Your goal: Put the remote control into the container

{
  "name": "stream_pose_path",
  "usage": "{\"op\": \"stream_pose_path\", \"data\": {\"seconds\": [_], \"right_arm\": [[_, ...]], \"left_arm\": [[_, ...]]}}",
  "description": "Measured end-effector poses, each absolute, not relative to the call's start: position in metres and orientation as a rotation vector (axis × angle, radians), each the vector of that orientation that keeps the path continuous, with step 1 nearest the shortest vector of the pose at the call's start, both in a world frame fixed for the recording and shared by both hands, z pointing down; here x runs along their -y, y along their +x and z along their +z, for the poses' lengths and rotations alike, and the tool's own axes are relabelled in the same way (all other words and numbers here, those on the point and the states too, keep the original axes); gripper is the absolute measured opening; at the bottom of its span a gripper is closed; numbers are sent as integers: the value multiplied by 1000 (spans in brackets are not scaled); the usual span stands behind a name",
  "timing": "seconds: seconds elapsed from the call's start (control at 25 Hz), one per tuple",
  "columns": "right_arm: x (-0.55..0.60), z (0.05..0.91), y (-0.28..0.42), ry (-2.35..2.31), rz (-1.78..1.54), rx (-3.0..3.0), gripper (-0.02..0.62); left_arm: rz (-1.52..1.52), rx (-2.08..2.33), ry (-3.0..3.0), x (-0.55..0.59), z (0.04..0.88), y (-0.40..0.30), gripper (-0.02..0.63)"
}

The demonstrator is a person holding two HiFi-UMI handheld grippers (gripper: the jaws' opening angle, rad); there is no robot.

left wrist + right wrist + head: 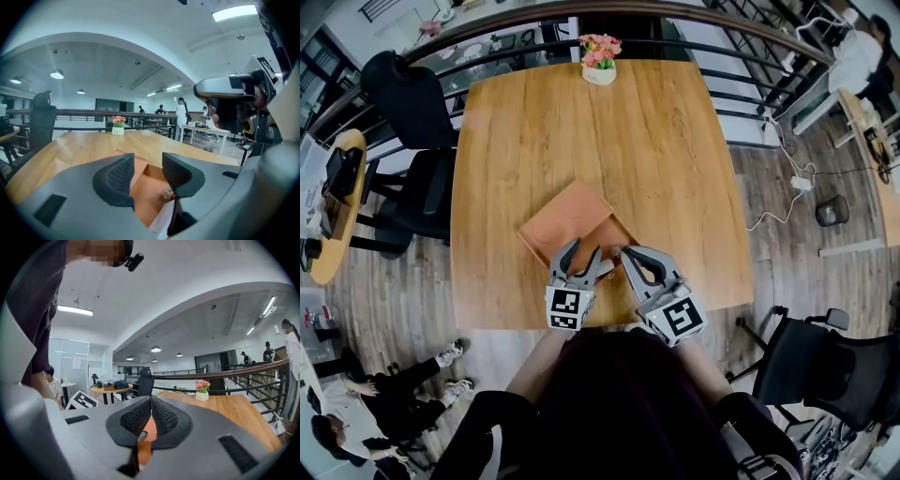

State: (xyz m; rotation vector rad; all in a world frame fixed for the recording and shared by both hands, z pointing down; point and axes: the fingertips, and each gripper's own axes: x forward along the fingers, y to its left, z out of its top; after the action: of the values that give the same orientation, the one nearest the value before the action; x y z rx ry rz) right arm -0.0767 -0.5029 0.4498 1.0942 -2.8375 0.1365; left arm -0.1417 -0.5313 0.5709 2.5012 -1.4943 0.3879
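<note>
Left gripper view: the left gripper (145, 173) has its jaws wide apart with nothing pressed between the pads, and it hangs over the open orange container (146, 190). On the container's floor, just under this gripper's right jaw, lies a small brown and red thing (167, 194). It is too small to tell whether it is the remote control. The right gripper (151, 404) has its ribbed pads closed against each other at the tips, with a strip of orange showing below them. In the head view the two grippers sit just beside each other over the container's near side. The container stands at the middle of the near edge of the wooden table (675, 159), and its flat flap (567, 214) is spread toward the left. A pot of pink flowers (599, 58) stands well apart at the middle of the far edge. Black chairs (417, 112) crowd the left edge. A railing (675, 13) runs beyond the far edge. On the floor past the right edge lie a white cable with a power strip (802, 183) and a dark bin (832, 211).
</note>
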Motion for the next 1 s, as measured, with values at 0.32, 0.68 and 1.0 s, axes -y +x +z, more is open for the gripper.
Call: {"op": "stream_pose_path", "data": {"seconds": [0.32,0.68,1.0], "right_arm": [[501,445,-78,1078,131,2869,20],[497,442,-80,1041,111,2900,20],[492,442,-80,1030,104,2909,18]], "left_arm": [[225,1542,2621,534,496,-130,172],[-84,1561,2790,514,415,-112,37],[-97,1580,2785,501,411,-112,14]]}}
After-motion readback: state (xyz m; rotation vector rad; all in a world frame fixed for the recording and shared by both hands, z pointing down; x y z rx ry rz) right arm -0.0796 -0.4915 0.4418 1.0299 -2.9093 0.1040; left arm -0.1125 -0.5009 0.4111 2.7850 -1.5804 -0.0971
